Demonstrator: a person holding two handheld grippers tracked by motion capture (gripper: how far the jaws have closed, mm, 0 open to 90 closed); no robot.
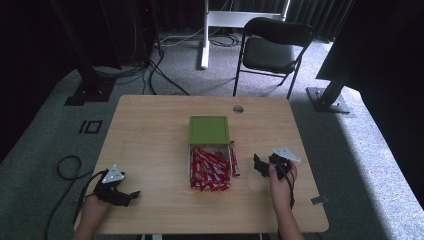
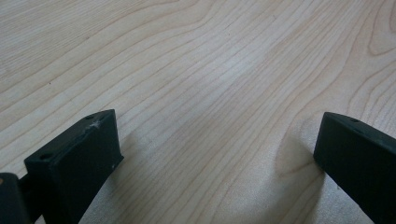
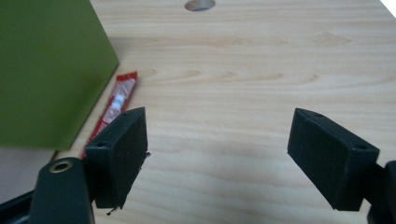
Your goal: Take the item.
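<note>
Pale wooden worktop (image 1: 150, 130). Green square box (image 1: 208, 129) at centre, heap of red sachet sticks (image 1: 210, 170) touching its near side. Left tool (image 1: 121, 196) and right tool (image 1: 260, 165) both spread, empty. Likely next: right tool takes stray sachet (image 3: 119, 100) beside box; approach low, pinch across its width.

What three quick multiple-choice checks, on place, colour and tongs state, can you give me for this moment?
1. Where does the pile of red packets lie?
A. on the near side of the box
B. on the chair
C. at the far left corner

2. What colour is the box?
A. blue
B. green
C. white

3. How do the right tongs stand?
A. shut on a packet
B. shut, empty
C. open, empty

Answers: 1 A, the packets spread from the box toward the person. 2 B, its top is green. 3 C, bare table shows between the jaws.
</note>
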